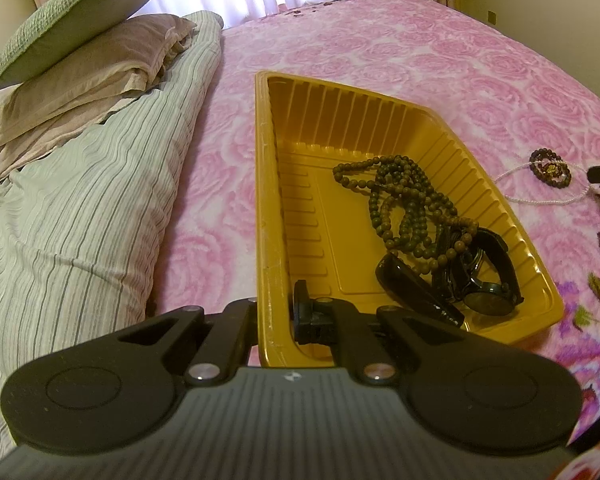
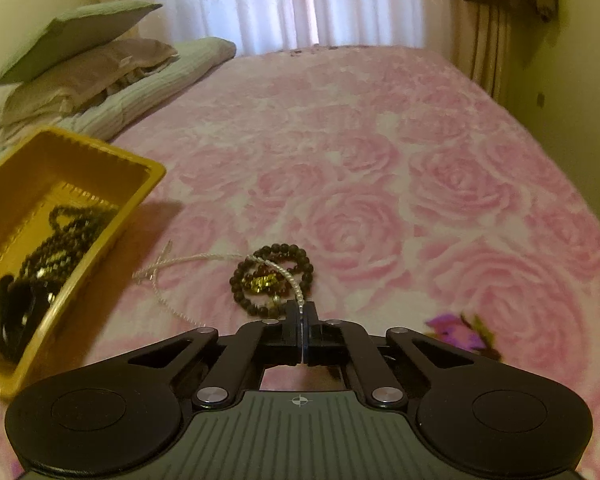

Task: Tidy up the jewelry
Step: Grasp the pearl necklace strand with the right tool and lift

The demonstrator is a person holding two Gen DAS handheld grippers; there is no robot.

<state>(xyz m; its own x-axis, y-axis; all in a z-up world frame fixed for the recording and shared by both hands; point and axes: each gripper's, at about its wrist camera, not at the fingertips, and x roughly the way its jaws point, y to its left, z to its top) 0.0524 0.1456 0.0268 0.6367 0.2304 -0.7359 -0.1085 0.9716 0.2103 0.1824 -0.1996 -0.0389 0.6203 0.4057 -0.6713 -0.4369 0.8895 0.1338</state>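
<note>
White bead strand: lay on the bed, draped over dark bead bracelets at 3 o'clock of yellow tray. Right claw clamped on it (light, limp, likely slippery; pinch mid-strand). Left claw clamped on tray rim.

Both wrist cams low over bed, sharing tray.
</note>
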